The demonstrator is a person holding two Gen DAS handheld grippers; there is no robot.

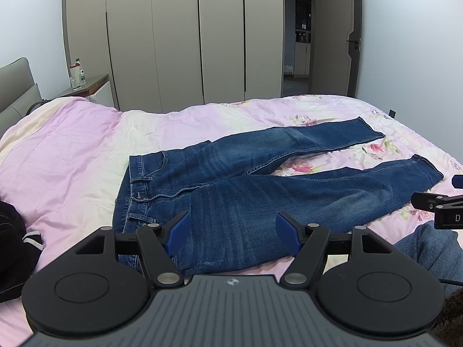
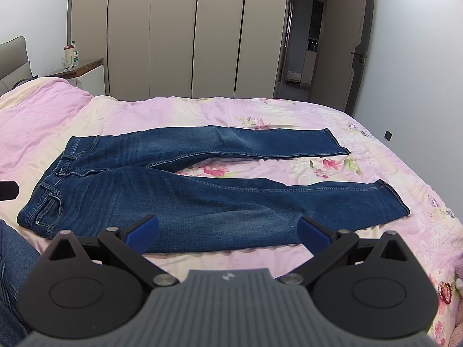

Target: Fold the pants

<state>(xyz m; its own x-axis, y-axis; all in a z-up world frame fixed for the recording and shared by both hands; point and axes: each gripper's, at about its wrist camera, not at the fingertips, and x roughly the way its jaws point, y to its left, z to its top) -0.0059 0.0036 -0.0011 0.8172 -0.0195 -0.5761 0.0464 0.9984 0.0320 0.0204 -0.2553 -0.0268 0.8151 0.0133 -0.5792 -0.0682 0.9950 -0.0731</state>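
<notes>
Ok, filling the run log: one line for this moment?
jeans flat on bed, unfolded | left tool open | right tool open

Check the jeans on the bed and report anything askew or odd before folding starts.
Nothing is damaged or spilled. The jeans lie flat on the floral bedspread, legs splayed apart in a V rather than stacked. Both the left gripper and right gripper are open, holding nothing.
</notes>
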